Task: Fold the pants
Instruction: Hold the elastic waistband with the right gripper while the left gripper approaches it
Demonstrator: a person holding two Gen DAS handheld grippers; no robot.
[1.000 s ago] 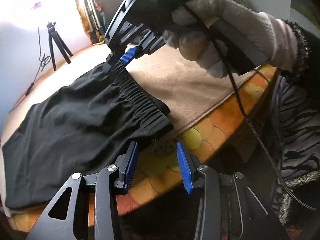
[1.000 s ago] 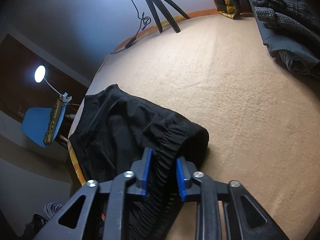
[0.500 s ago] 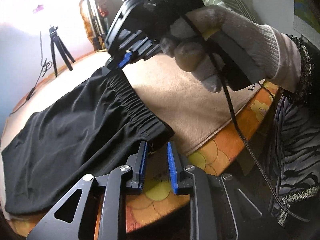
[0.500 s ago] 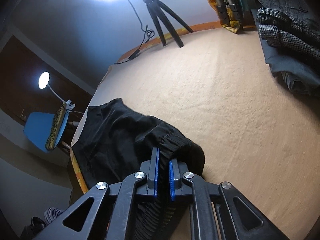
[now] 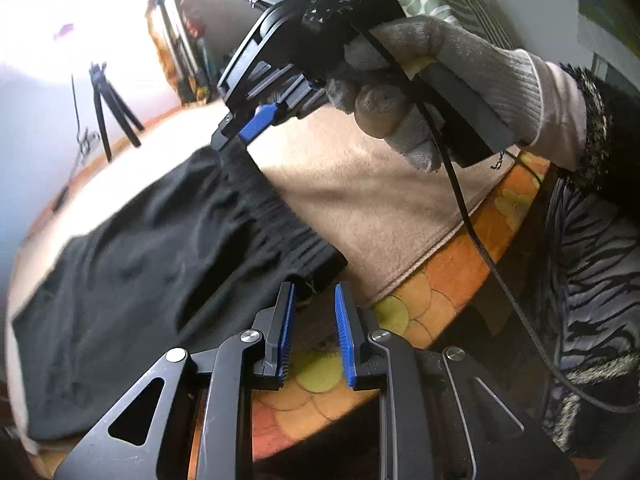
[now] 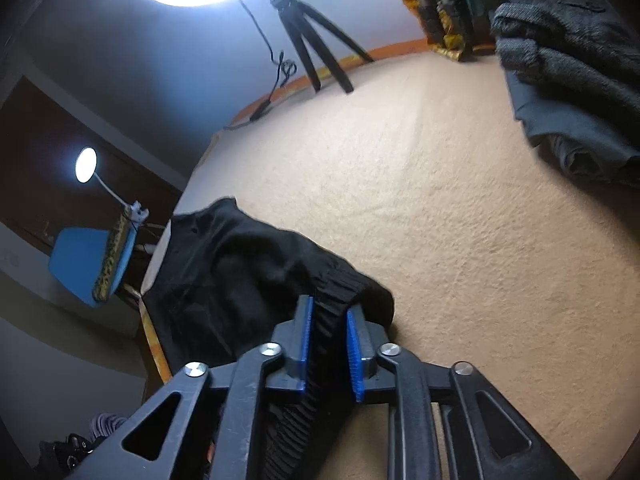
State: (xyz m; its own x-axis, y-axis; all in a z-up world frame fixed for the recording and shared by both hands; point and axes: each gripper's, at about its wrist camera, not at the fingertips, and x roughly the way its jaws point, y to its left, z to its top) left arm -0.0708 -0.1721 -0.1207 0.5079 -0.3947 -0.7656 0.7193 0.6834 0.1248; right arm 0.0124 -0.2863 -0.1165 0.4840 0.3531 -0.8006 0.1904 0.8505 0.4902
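Black pants point(image 5: 132, 264) lie on a beige blanket point(image 5: 360, 184), the ribbed waistband point(image 5: 276, 224) toward me. My left gripper point(image 5: 314, 332) is open and empty, just short of the waistband's near corner, over the table edge. My right gripper point(image 6: 328, 344) has its jaws slightly parted around the waistband point(image 6: 340, 284) at the far corner, which is lifted a little off the blanket; the rest of the pants point(image 6: 224, 280) trail left. The right gripper also shows in the left wrist view point(image 5: 248, 132), held by a gloved hand point(image 5: 440, 76).
A small tripod point(image 6: 316, 44) stands at the blanket's far edge under a ring light. Folded dark clothes point(image 6: 568, 92) are stacked at the right. An orange flowered cloth point(image 5: 432, 272) covers the table edge. A blue chair point(image 6: 84, 264) stands beyond the table's left side.
My left gripper narrowed then opened again, still empty at the near waistband corner. My right gripper closed on the far waistband corner, lifted it, and its jaws now stand a little wider.
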